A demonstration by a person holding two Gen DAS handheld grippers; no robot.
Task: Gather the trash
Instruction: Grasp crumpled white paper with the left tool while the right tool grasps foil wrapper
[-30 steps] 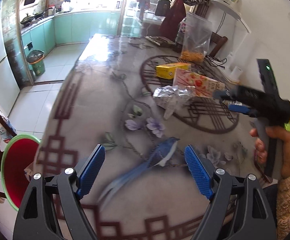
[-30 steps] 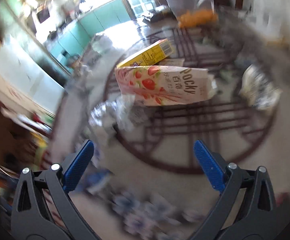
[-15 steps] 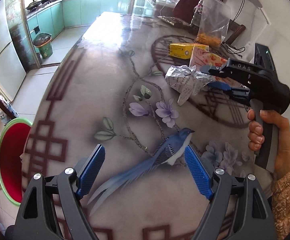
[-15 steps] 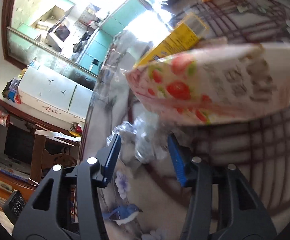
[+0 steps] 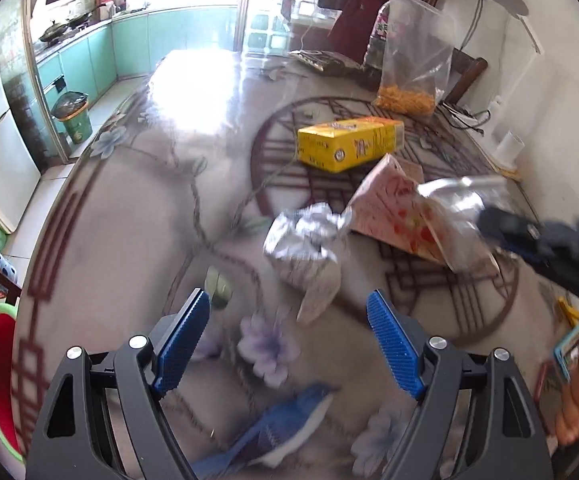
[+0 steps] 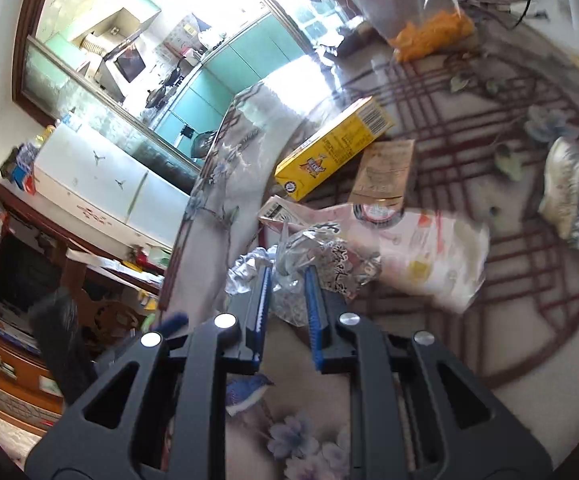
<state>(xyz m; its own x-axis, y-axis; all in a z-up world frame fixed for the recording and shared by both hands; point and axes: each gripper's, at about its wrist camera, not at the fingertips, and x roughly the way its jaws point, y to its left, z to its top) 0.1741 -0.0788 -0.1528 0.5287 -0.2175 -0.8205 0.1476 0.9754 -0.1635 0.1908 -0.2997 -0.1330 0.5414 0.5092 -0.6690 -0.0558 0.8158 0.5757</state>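
Pinching a silver wrapper (image 6: 321, 256), the right gripper (image 6: 285, 280) jaws just closed.

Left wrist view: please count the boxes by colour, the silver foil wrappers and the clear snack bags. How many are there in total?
Yellow box: 1
Pink box: 1
Silver foil wrappers: 2
Clear snack bag: 1
Total: 5

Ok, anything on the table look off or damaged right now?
Only the trash itself: a crumpled foil wrapper lies loose, the pink snack box is torn open and tilted, and the yellow box lies on its side. Nothing looks spilled.
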